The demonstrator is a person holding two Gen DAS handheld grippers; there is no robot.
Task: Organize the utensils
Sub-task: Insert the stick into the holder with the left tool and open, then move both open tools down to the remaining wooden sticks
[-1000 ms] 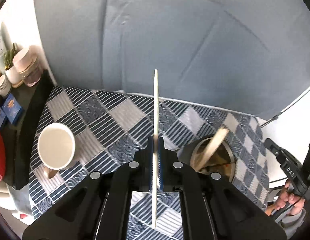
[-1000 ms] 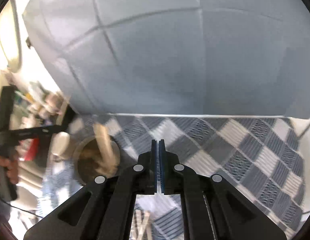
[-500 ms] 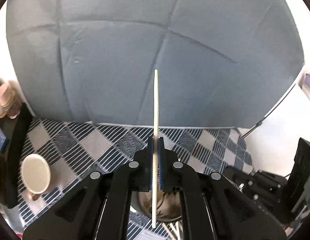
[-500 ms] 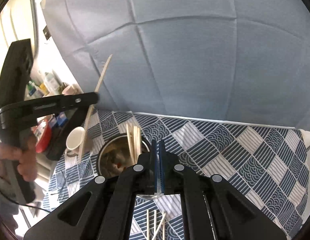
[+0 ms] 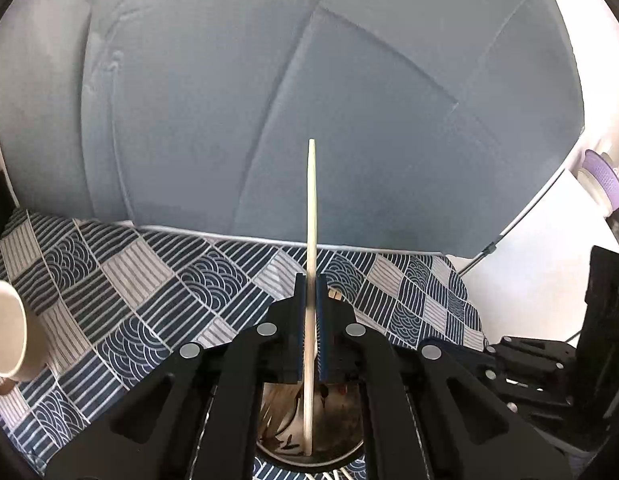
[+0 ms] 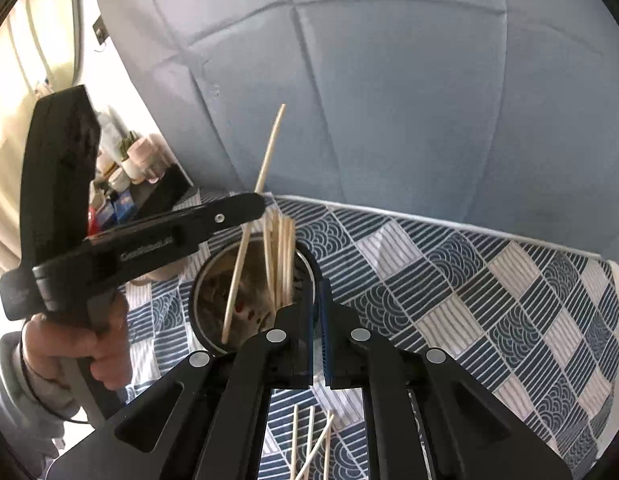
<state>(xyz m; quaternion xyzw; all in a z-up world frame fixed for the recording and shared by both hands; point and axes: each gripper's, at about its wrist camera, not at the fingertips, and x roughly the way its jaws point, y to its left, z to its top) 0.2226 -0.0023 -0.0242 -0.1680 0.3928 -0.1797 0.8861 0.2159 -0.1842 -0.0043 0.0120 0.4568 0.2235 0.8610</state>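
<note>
My left gripper [image 5: 309, 286] is shut on a single wooden chopstick [image 5: 311, 216], held upright with its lower end inside the round metal holder [image 5: 309, 454]. In the right wrist view the same chopstick [image 6: 245, 248] leans into the metal holder [image 6: 309, 258], gripped by the left gripper [image 6: 253, 206]; several chopsticks [image 6: 281, 256] stand in the holder. My right gripper [image 6: 319, 292] is shut and empty, just right of the holder. Loose chopsticks [image 6: 309, 444] lie on the cloth below it.
A blue and white patterned tablecloth [image 5: 149, 280] covers the table, with a grey backdrop [image 5: 269, 100] behind. A beige cup [image 5: 5, 332] lies at the left. Jars and boxes [image 6: 125, 172] stand on a shelf at the far left.
My left gripper moved over the holder and lowered the chopstick's end into it. My right gripper came closer to the holder and stayed shut.
</note>
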